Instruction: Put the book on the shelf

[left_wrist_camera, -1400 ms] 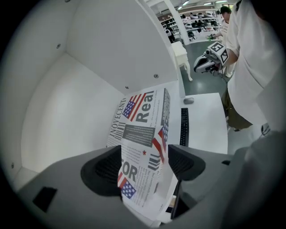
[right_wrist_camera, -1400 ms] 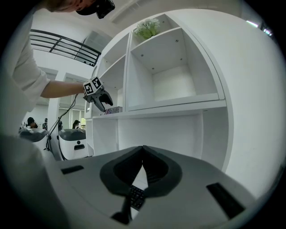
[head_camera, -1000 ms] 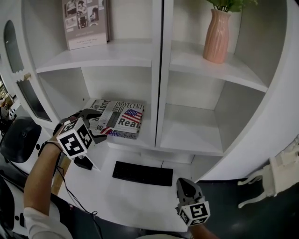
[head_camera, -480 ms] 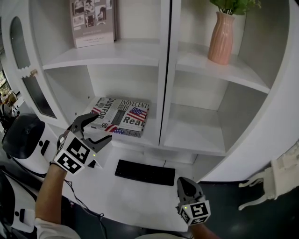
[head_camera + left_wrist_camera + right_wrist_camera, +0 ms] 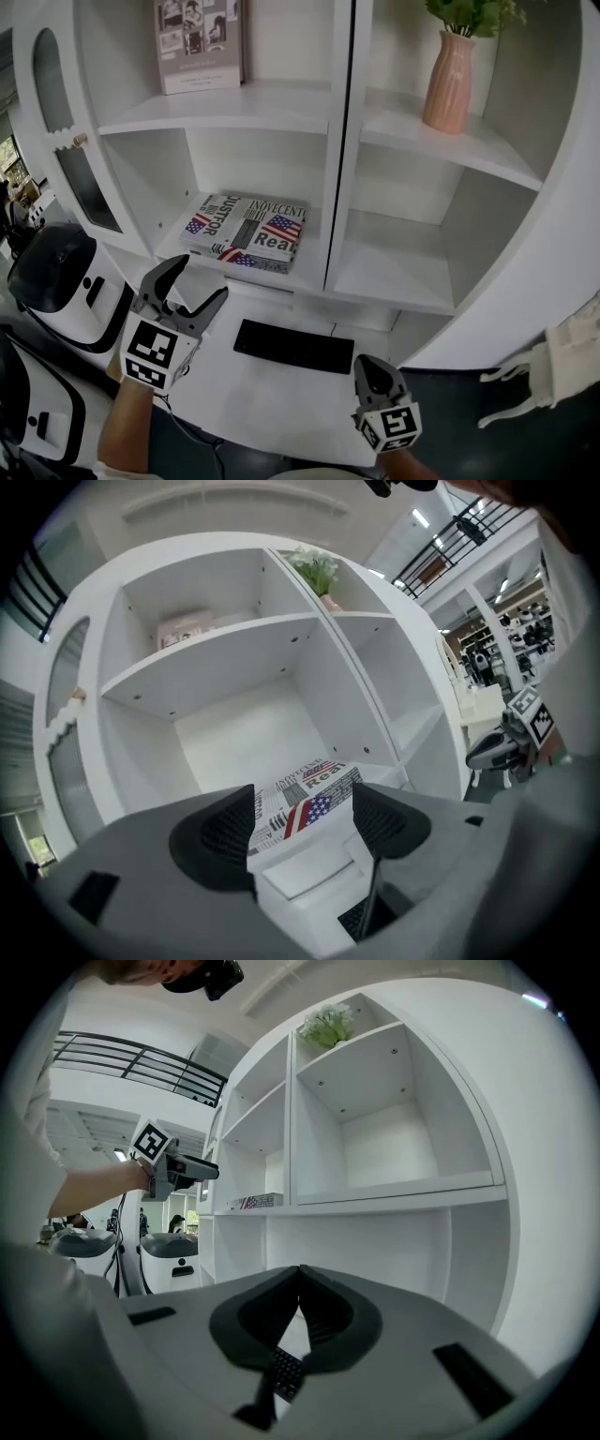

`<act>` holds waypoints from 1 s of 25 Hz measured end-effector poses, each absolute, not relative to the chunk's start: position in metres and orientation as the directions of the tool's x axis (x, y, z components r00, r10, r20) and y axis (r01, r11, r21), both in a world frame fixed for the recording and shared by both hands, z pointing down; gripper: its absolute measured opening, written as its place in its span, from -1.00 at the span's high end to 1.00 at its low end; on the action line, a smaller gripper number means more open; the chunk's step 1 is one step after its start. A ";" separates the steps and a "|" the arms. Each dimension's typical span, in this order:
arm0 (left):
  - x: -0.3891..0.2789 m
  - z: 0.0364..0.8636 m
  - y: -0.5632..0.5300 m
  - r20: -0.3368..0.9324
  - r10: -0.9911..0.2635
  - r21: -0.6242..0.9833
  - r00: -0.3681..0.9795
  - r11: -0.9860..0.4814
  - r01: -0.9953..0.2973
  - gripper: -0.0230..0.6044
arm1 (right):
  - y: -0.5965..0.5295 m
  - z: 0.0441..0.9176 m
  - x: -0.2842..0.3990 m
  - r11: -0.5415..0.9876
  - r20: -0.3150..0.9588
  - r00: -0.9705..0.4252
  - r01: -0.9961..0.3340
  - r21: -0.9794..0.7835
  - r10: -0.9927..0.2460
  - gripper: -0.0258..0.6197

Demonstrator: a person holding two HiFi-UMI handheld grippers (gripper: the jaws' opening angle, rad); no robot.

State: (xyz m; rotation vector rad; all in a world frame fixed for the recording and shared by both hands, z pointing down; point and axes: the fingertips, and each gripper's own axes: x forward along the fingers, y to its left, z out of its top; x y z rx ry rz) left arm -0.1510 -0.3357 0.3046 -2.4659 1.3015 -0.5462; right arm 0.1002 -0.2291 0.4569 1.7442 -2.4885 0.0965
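Observation:
The book point(image 5: 248, 232), with newspaper print and American flags on its cover, lies flat in the lower left compartment of the white shelf unit point(image 5: 337, 141). It also shows in the left gripper view as the book point(image 5: 305, 799), between and beyond the jaws. My left gripper point(image 5: 195, 283) is open and empty, below and in front of the book, apart from it. My right gripper point(image 5: 367, 367) hangs low at the bottom centre, jaws shut with nothing between them. In the right gripper view the left gripper point(image 5: 183, 1171) points at the shelf.
A black keyboard point(image 5: 292, 346) lies on the white ledge below the shelf. A framed print point(image 5: 197, 42) leans in the upper left compartment. A pink vase point(image 5: 447, 82) with a plant stands upper right. White and black machines point(image 5: 61, 286) stand at the left.
My left gripper has drawn back from the book, down and toward me, with its jaws open. The book stays flat on the shelf. The right gripper has not moved.

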 end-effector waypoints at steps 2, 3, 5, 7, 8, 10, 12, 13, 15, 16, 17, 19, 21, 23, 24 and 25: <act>-0.159 0.309 -0.330 0.163 -0.858 -0.404 0.487 -0.508 -0.761 -0.11 | -0.230 0.455 0.098 0.349 0.112 -0.346 -0.937 0.007 -0.931 0.91; -0.163 0.310 -0.327 0.144 -0.872 -0.390 0.467 -0.484 -0.783 -0.11 | -0.230 0.454 0.096 0.353 0.110 -0.350 -0.936 0.008 -0.930 0.91; -0.171 0.312 -0.319 0.104 -0.899 -0.357 0.425 -0.432 -0.828 -0.11 | -0.230 0.451 0.093 0.361 0.108 -0.358 -0.932 0.012 -0.927 0.91; -0.178 0.315 -0.310 0.075 -0.918 -0.333 0.390 -0.392 -0.858 -0.11 | -0.230 0.449 0.089 0.371 0.108 -0.367 -0.929 0.016 -0.924 0.91; -0.181 0.317 -0.305 0.067 -0.924 -0.322 0.377 -0.378 -0.868 -0.11 | -0.230 0.448 0.087 0.376 0.107 -0.372 -0.927 0.018 -0.922 0.91; -0.186 0.322 -0.297 0.056 -0.933 -0.302 0.355 -0.355 -0.885 -0.11 | -0.230 0.445 0.082 0.385 0.103 -0.381 -0.922 0.023 -0.919 0.91; -0.191 0.328 -0.288 0.051 -0.941 -0.281 0.335 -0.335 -0.899 -0.11 | -0.229 0.443 0.079 0.394 0.098 -0.390 -0.919 0.028 -0.916 0.91; -0.192 0.332 -0.284 0.049 -0.944 -0.270 0.326 -0.327 -0.906 -0.11 | -0.228 0.442 0.077 0.398 0.096 -0.394 -0.917 0.031 -0.914 0.91; -0.194 0.341 -0.275 0.051 -0.948 -0.248 0.314 -0.317 -0.915 -0.11 | -0.228 0.439 0.074 0.407 0.090 -0.402 -0.913 0.036 -0.911 0.91; -0.195 0.346 -0.271 0.053 -0.950 -0.238 0.309 -0.313 -0.920 -0.11 | -0.227 0.438 0.072 0.410 0.087 -0.406 -0.911 0.038 -0.910 0.91; -0.197 0.350 -0.266 0.055 -0.951 -0.228 0.303 -0.307 -0.924 -0.11 | -0.227 0.437 0.071 0.414 0.085 -0.409 -0.910 0.040 -0.908 0.91; -0.200 0.357 -0.259 0.057 -0.956 -0.210 0.289 -0.294 -0.932 -0.11 | -0.226 0.434 0.068 0.421 0.080 -0.417 -0.906 0.042 -0.906 0.91; -0.203 0.363 -0.253 0.062 -0.958 -0.193 0.278 -0.285 -0.939 -0.11 | -0.226 0.433 0.064 0.427 0.077 -0.423 -0.903 0.044 -0.903 0.91; -0.205 0.368 -0.248 0.069 -0.960 -0.177 0.272 -0.280 -0.944 -0.11 | -0.226 0.430 0.061 0.433 0.073 -0.429 -0.900 0.047 -0.900 0.91; -0.206 0.369 -0.245 0.071 -0.961 -0.171 0.269 -0.277 -0.946 -0.10 | -0.225 0.429 0.059 0.436 0.070 -0.432 -0.899 0.048 -0.899 0.91; -0.207 0.371 -0.242 0.070 -0.962 -0.166 0.265 -0.273 -0.948 -0.09 | -0.225 0.428 0.058 0.439 0.068 -0.435 -0.897 0.050 -0.898 0.91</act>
